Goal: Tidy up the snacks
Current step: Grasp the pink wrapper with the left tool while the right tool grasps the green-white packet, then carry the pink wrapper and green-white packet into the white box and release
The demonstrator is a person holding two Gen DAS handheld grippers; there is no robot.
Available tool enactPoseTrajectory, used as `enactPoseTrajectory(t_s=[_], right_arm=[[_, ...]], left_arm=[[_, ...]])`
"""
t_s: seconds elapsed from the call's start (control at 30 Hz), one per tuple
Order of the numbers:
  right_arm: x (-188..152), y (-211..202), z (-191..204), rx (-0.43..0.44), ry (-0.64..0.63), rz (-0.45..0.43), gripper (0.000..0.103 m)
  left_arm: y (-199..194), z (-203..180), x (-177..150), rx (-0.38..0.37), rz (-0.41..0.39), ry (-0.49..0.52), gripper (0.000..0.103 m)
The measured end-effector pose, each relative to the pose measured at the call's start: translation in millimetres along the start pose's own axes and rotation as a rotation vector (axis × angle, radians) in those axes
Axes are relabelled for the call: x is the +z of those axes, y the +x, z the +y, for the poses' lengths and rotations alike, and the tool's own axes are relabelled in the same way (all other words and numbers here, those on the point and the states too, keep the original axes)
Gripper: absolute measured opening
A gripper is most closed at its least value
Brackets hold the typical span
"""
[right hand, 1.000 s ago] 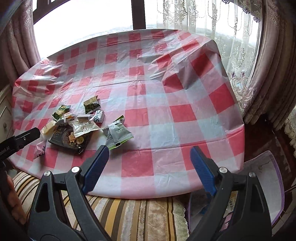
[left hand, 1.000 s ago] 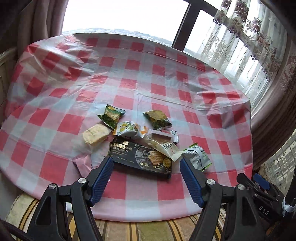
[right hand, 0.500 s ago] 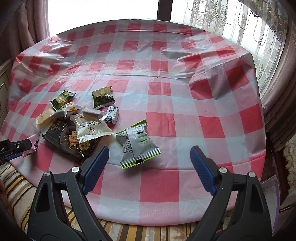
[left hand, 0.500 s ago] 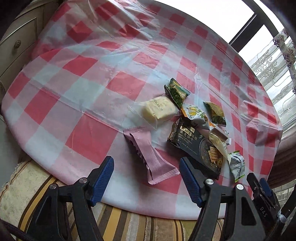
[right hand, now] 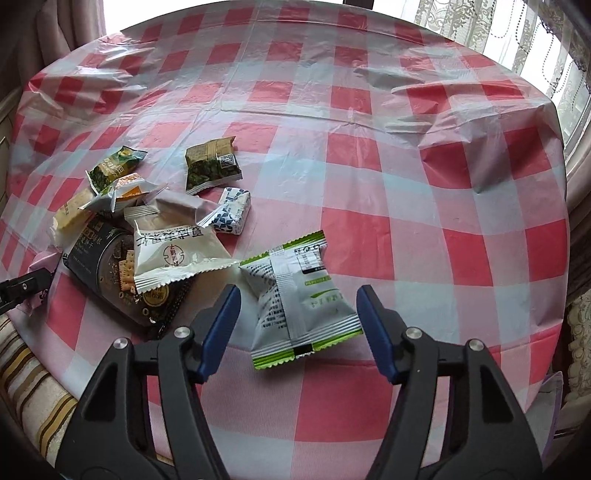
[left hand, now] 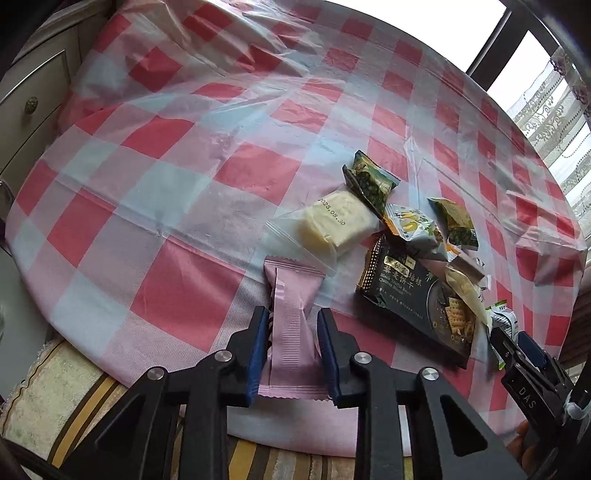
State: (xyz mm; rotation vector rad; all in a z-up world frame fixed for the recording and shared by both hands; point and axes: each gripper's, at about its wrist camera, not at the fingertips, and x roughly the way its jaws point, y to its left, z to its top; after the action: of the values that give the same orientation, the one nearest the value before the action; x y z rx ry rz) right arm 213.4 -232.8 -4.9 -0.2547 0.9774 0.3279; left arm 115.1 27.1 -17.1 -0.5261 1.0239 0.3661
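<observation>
Checked tablecloth (right hand: pixel 369 184), snack pile (right hand: pixel 155 229) beside green-white packet (right hand: pixel 299 295)

Bright daylight pours in from the window (left hand: pixel 436 22) at about one o'clock and washes it out white, the shiny tablecloth (right hand: pixel 369 184) glints softly, shadows are faint, and both round pictures bend and go dark at the edges.

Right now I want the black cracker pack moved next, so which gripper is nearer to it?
Left, narrowly. The left gripper, closing on the pink wrapper, sits just beside the black cracker pack. The right gripper, closing around the green-and-white packet, is slightly farther.
</observation>
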Motion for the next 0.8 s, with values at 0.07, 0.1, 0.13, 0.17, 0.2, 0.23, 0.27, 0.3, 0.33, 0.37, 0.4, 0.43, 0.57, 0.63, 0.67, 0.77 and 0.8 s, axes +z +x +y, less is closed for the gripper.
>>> enactPoseTrajectory(t_s=[0.07,0.1,0.13,0.17,0.2,0.23,0.27,0.3,0.33,0.37,0.4,0.43,0.57,0.63,0.67,0.77,0.8], right_arm=[[-0.3,3.6,-0.3,0.005,0.002,0.014,0.064],[-0.6,4.8,-0.2,0.011,0.002,0.020,0.060],[-1.1,5.8,0.0,0.016,0.001,0.025,0.059],[-1.5,5.8,-0.3,0.020,0.004,0.023,0.057],[-1.7,5.4,-1.1,0.024,0.007,0.023,0.056],[-2.2,4.9,-2.1,0.028,0.012,0.022,0.056],[-2.8,4.4,-2.9,0.033,0.016,0.022,0.055],[-3.7,3.6,-3.6,0.036,0.019,0.021,0.055],[-4.6,2.2,-4.0,0.037,0.021,0.019,0.054],[-5.1,1.0,-4.6,0.037,0.023,0.016,0.053],[-5.7,-0.4,-5.3,0.038,0.025,0.013,0.053],[-6.5,-1.8,-5.9,0.040,0.028,0.011,0.053],[-10.0,-8.0,-8.6,0.048,0.038,0.002,0.053],[-12.2,-12.1,-8.8,0.052,0.042,-0.003,0.053],[-13.1,-14.3,-8.8,0.054,0.042,-0.007,0.053],[-16.9,-21.4,-9.1,0.059,0.047,-0.017,0.053],[-18.2,-23.8,-9.6,0.060,0.050,-0.020,0.053]], left_arm=[[-0.3,-0.2,-0.3,-0.001,-0.004,0.004,0.026],[-0.5,0.3,-0.4,-0.003,-0.005,0.003,0.026],[-0.3,0.3,-0.3,-0.008,-0.005,0.001,0.026],[-0.4,0.8,-0.3,-0.011,-0.006,-0.001,0.025],[-0.5,1.0,-0.3,-0.014,-0.006,-0.003,0.025],[-0.5,1.4,-0.4,-0.018,-0.007,-0.006,0.024],[-0.8,2.0,-0.6,-0.021,-0.007,-0.008,0.024],[-1.0,2.5,-0.8,-0.024,-0.006,-0.009,0.024],[-1.5,2.8,-1.3,-0.027,-0.005,-0.011,0.023],[-2.1,3.7,-1.8,-0.032,-0.004,-0.016,0.023],[-3.2,5.2,-2.4,-0.036,-0.004,-0.022,0.023],[-4.7,6.3,-3.1,-0.039,-0.007,-0.027,0.023],[-10.6,10.3,-5.8,-0.047,-0.012,-0.033,0.023],[-14.5,12.0,-7.0,-0.053,-0.018,-0.035,0.023],[-16.5,12.4,-7.6,-0.054,-0.023,-0.035,0.023],[-21.3,12.7,-8.5,-0.055,-0.031,-0.030,0.023],[-23.3,12.7,-8.9,-0.056,-0.033,-0.028,0.023]])
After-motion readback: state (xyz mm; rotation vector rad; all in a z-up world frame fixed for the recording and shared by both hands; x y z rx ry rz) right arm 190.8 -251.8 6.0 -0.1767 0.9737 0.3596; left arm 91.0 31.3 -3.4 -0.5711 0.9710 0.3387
